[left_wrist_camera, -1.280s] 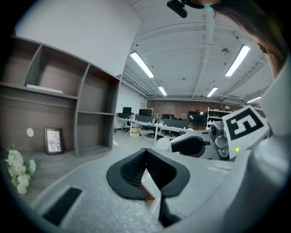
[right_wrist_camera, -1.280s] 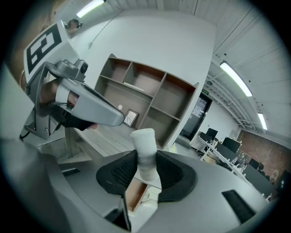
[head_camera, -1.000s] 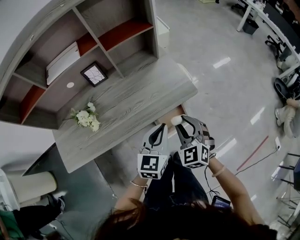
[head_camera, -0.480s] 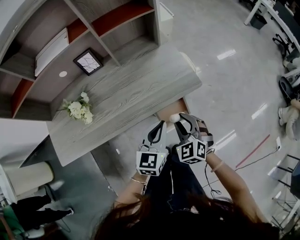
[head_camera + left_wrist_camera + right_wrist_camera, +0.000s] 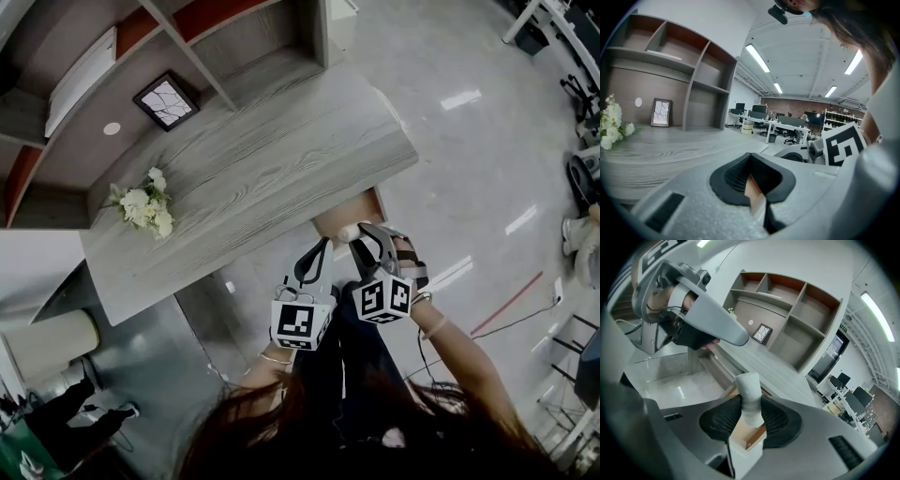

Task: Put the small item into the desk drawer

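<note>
Drawer [image 5: 327,223] half under desk [image 5: 253,178]

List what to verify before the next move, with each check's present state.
1. Small white item clamped by the right gripper: ok, it stands upright between the pads.
2. Drawer open: ok, it juts out from under the desk edge.
3. Item lined up with the drawer: ok, the right gripper view shows the drawer's wooden rim right beyond the item.
4. Left gripper free and out of the way: ok, jaws together, nothing held, beside the right one.
5. Room inside the drawer: cannot tell, its inside is mostly hidden.
</note>
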Available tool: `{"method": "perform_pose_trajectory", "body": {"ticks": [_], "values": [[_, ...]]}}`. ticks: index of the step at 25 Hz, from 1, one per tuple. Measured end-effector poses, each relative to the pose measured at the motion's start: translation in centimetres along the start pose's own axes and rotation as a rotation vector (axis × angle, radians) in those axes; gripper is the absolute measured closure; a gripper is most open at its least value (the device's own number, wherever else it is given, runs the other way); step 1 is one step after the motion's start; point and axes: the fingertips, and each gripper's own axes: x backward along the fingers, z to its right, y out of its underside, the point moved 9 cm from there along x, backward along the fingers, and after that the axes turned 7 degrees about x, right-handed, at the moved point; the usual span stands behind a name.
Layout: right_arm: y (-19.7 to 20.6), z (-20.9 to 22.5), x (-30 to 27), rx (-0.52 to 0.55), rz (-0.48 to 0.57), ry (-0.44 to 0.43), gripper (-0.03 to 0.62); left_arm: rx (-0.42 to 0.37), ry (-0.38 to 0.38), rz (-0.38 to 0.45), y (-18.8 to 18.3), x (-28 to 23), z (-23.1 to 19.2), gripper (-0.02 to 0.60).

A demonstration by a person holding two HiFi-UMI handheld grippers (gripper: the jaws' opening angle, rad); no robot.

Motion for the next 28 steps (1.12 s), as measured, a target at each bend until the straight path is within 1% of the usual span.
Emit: {"method": "perform_pose_trajectory", "body": {"ticks": [11, 17, 24, 28], "values": [[2.7, -2.2, -4.0, 0.057, -0.024, -0.051, 0.474, -0.019, -0.003, -0.028, 3.7, -2.1, -1.8, 0.566], [4.2, -3.0, -6.0, 0.072, -0.044, -0.065, 0.474, -0.028, -0.013, -0.036, 5.3, -2.7, -3.0, 0.566], [6.0, -4.3, -8.3, 0.085, -0.064, -0.085, 0.474, -0.018, -0.042, -0.042, 7.5, -3.4, -4.2, 0.565], [7.2, -5.1, -9.4, 0.094, -0.078, -0.104, 0.474, -0.022, -0.034, -0.047, 8.4, -4.0, -4.4, 0.566]]}}
